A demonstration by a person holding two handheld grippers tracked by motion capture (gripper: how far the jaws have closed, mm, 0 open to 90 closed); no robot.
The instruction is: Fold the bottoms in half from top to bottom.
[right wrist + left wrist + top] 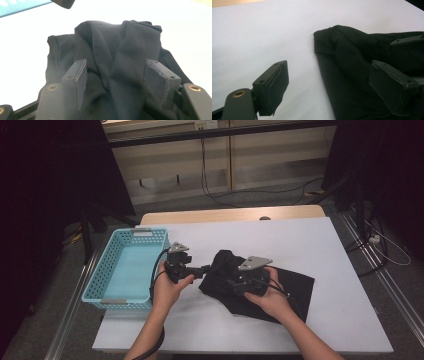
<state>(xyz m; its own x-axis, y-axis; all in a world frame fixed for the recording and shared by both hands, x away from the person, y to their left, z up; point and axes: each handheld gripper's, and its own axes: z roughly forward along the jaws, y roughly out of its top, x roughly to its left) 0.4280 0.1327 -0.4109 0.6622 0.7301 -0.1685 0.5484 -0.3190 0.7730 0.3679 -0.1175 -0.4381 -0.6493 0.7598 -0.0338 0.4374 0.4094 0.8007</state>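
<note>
A black cloth [296, 286] lies crumpled on the white table [280, 235], bunched at its left end and flatter to the right. My left gripper [204, 268] is at the cloth's left edge, pointing right. In the left gripper view its jaws stand wide open [332, 87], with the cloth's hemmed corner [324, 42] ahead, one jaw over bare table and the other over the cloth. My right gripper [231, 281] rests on the bunched part. In the right gripper view a raised fold of the cloth [117, 50] sits between its open jaws [118, 80], and the pads stand clear of it.
A light blue plastic basket [107, 265] stands at the table's left edge, close to my left hand. Bare white table lies behind and to the right of the cloth. Cables and black stands are on the floor beyond the table.
</note>
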